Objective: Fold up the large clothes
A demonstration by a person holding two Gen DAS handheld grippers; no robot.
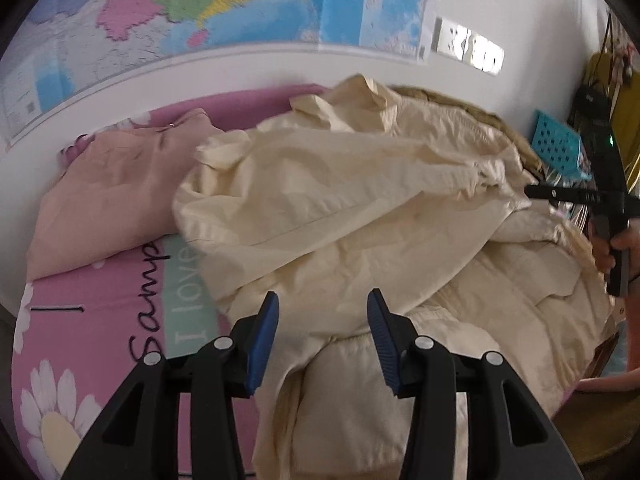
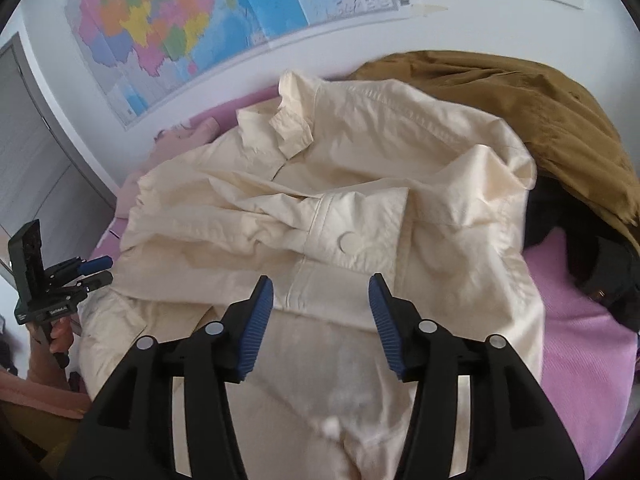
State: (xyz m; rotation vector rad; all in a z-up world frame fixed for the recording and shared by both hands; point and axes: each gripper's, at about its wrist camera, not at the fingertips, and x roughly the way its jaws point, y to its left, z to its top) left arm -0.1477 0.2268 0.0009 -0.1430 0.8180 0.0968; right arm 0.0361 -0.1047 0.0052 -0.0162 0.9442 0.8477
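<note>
A large cream jacket [image 1: 340, 200] lies rumpled on the bed, its collar [image 2: 292, 120] toward the wall. One sleeve is laid across the body, and its cuff with a round button [image 2: 348, 242] shows in the right wrist view. My left gripper [image 1: 324, 300] hovers open over the jacket's near left part, nothing between its blue pads. My right gripper [image 2: 320, 284] stands open just short of the cuff, with only cloth below it. The left gripper [image 2: 107, 269] also shows at the far left of the right wrist view, held by a hand [image 2: 60, 336].
A folded pale pink garment [image 1: 108, 200] lies left of the jacket on the pink daisy-print sheet [image 1: 60, 400]. A brown coat [image 2: 520, 96] and a black garment [image 2: 580, 248] are heaped to the right. A map [image 2: 160, 32] hangs on the wall; a teal basket [image 1: 558, 146] stands beyond.
</note>
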